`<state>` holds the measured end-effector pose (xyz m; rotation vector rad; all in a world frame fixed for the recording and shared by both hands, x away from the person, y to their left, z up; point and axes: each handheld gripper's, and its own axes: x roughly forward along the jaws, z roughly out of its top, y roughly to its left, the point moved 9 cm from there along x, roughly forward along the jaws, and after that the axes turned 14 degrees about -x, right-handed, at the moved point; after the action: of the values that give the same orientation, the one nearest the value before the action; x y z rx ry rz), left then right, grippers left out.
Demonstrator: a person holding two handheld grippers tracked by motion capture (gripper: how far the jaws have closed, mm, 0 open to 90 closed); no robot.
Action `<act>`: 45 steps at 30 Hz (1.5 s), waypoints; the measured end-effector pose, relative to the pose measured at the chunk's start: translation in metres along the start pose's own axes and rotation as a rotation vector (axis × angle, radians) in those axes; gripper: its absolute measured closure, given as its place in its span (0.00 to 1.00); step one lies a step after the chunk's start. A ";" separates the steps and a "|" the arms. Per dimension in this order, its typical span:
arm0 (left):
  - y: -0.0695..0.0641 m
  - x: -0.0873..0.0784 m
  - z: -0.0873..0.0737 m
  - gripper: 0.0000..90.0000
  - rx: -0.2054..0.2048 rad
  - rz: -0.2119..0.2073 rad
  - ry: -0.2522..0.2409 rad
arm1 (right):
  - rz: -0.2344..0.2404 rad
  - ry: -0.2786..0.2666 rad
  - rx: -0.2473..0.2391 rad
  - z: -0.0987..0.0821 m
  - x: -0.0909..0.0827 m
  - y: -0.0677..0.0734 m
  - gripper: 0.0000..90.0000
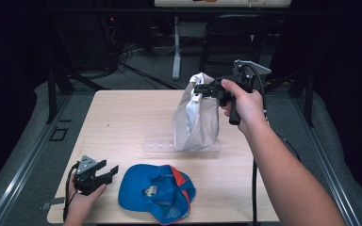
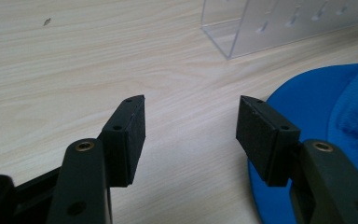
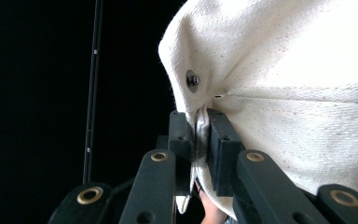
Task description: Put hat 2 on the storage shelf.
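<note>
White cap point(image 1: 195, 120) hangs from the right gripper point(image 1: 199, 89), jaws pinched on its edge, above the clear stand point(image 1: 156, 143); soft, light cloth, likely to sag, so grip the seam; left gripper point(image 2: 191, 135) gapes empty near the blue cap point(image 1: 153, 190).

dark lab: floor cables point(image 1: 136, 70), rig frame point(image 1: 56, 80)

Blue cap point(image 1: 155, 190): pale patch inside, too small to read.
White cap point(image 1: 195, 117): no lettering to read.
Clear stand point(image 2: 284, 25): no label to read.
</note>
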<state>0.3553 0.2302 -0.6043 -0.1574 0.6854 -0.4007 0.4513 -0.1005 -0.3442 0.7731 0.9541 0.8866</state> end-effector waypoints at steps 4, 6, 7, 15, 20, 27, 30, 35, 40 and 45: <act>-0.011 -0.003 0.008 0.49 0.034 -0.016 -0.024 | -0.003 -0.005 0.005 0.004 0.009 -0.001 0.91; -0.014 -0.004 0.010 0.51 0.040 -0.021 -0.030 | -0.007 -0.009 0.008 0.006 0.013 -0.002 0.91; -0.017 -0.004 0.013 0.51 0.043 -0.030 -0.031 | -0.007 -0.009 0.008 0.006 0.013 -0.002 0.91; -0.049 -0.006 0.028 0.59 0.113 -0.082 -0.026 | -0.015 -0.005 0.019 0.009 0.031 -0.007 0.91; -0.062 -0.003 0.036 0.61 0.129 -0.110 -0.033 | -0.021 -0.012 0.021 0.011 0.033 -0.009 0.91; -0.087 0.008 0.046 0.60 0.149 -0.160 -0.040 | -0.030 -0.010 0.021 0.013 0.032 -0.012 0.91; -0.096 0.012 0.050 0.60 0.163 -0.176 -0.043 | -0.032 -0.011 0.019 0.013 0.033 -0.014 0.91; -0.113 0.021 0.055 0.58 0.197 -0.186 -0.040 | -0.033 -0.012 0.029 0.013 0.036 -0.019 0.91; -0.125 0.028 0.057 0.55 0.221 -0.190 -0.036 | -0.030 -0.012 0.026 0.013 0.038 -0.018 0.91; -0.149 0.039 0.059 0.52 0.280 -0.201 -0.025 | -0.028 -0.019 0.024 0.013 0.039 -0.018 0.91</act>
<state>0.3748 0.0793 -0.5416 0.0353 0.5835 -0.6813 0.4799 -0.0760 -0.3678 0.7856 0.9583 0.8432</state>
